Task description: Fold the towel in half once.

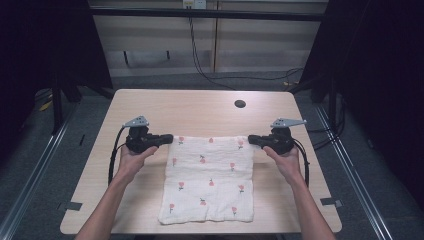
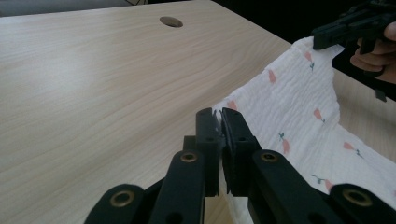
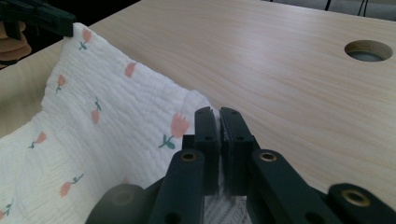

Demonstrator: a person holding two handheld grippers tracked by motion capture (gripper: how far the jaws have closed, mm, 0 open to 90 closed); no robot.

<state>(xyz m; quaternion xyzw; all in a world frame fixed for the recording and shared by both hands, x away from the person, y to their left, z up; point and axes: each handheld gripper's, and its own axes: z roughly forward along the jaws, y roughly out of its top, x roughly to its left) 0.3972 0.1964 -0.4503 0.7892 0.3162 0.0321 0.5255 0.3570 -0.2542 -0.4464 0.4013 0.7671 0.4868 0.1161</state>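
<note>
A white, crinkled square cloth printed with small pink flowers on green stems (image 1: pixel 209 177) lies on the pale wood-grain desk (image 1: pixel 200 107), towards the person's side of it; its near edge rests flat close to the desk's front rim, while its far edge is raised off the surface between the two claws. The left claw (image 1: pixel 169 139), black and carrying a grey three-cornered plate on top, has its jaws pressed together on the far left corner of the cloth; in the left gripper view the left claw (image 2: pixel 220 119) shows a sliver of white fabric pinched between the two black pads, and the cloth (image 2: pixel 299 116) runs away from it in a taut ridge towards the other hand. The right claw (image 1: pixel 251 139) is likewise clamped on the far right corner; in the right gripper view the right claw (image 3: pixel 219 116) has its jaws closed with the cloth's edge caught between them, and the cloth (image 3: pixel 107 130) slopes down and to the left, its upper hem stretched across to the left claw (image 3: pixel 63 25) in the top left corner. Both hands hold the claws from below, the left hand (image 1: pixel 131 161) and the right hand (image 1: pixel 287 161) coming in from the near side, forearms angled inwards; a black cable loops from each claw along the wrist. A round dark hole (image 1: pixel 240 104) sits in the desk beyond the cloth, well apart from it and nearer the right side; in the right gripper view the same hole (image 3: pixel 368 50) lies at the upper right.
</note>
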